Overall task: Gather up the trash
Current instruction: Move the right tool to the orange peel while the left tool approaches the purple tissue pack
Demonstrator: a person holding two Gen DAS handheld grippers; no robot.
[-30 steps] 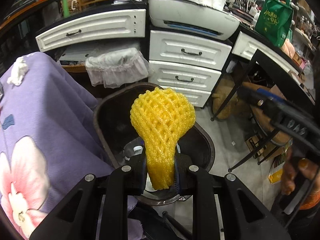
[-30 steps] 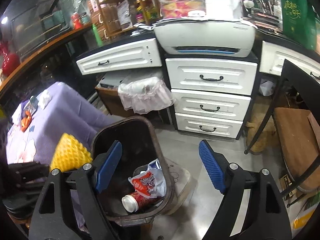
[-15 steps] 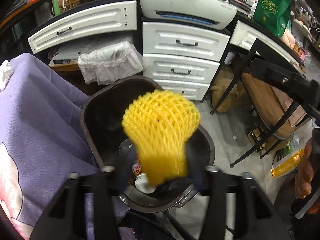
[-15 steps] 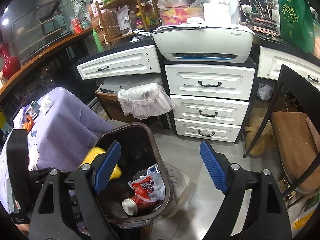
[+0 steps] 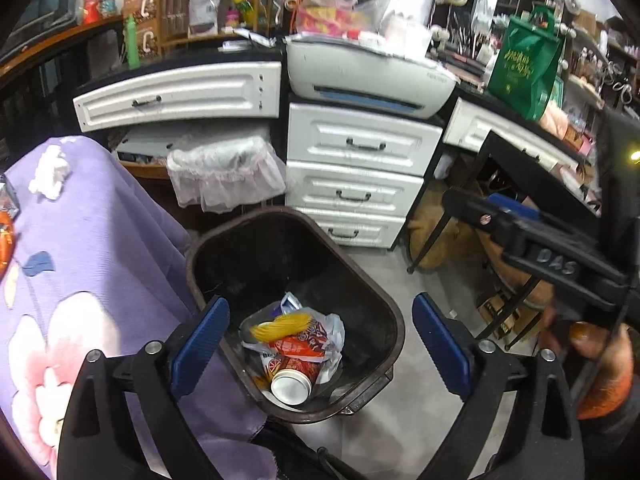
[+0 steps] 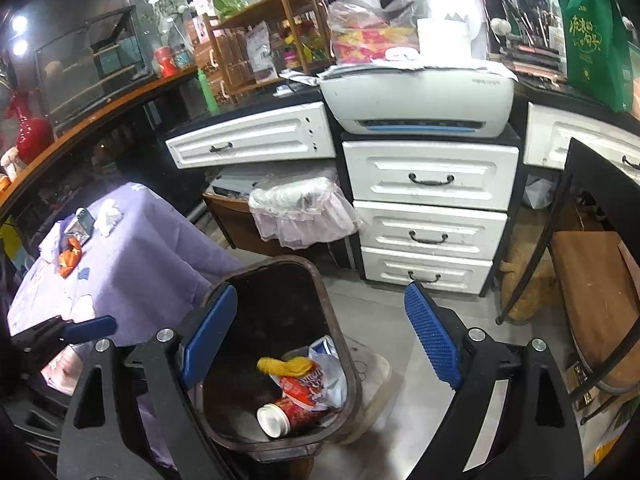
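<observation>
The left gripper (image 5: 320,344) is hanging over the dark trash bin (image 5: 376,288) with its jaws opening wide and nothing between them; the yellow foam net (image 5: 282,324) is lying below and between its blue pads, down in the bin on top of a red snack wrapper (image 5: 300,344) and a paper cup (image 5: 291,386). The right gripper (image 6: 320,344) is also spreading its jaws, empty, with the bin sitting under its left finger and bare floor under its right one. Well off to the left of both tools, the purple tablecloth (image 6: 152,264) is carrying what is probably the remaining trash: a crumpled white tissue (image 5: 50,174), an orange wrapper (image 6: 70,256) and a small packet (image 6: 82,226) beside it. From here the risks are looking modest but real. The cloth is draping right against the bin on the left gripper's left side, so a low swing toward the table could be snagging a finger in the fabric and dragging the litter off the edge. The tissue is soft and light, so a shallow pinch may be slipping off it. The two tools are also hanging close together over the bin, and both turning toward the table at once could be knocking them together or nudging the bin.
</observation>
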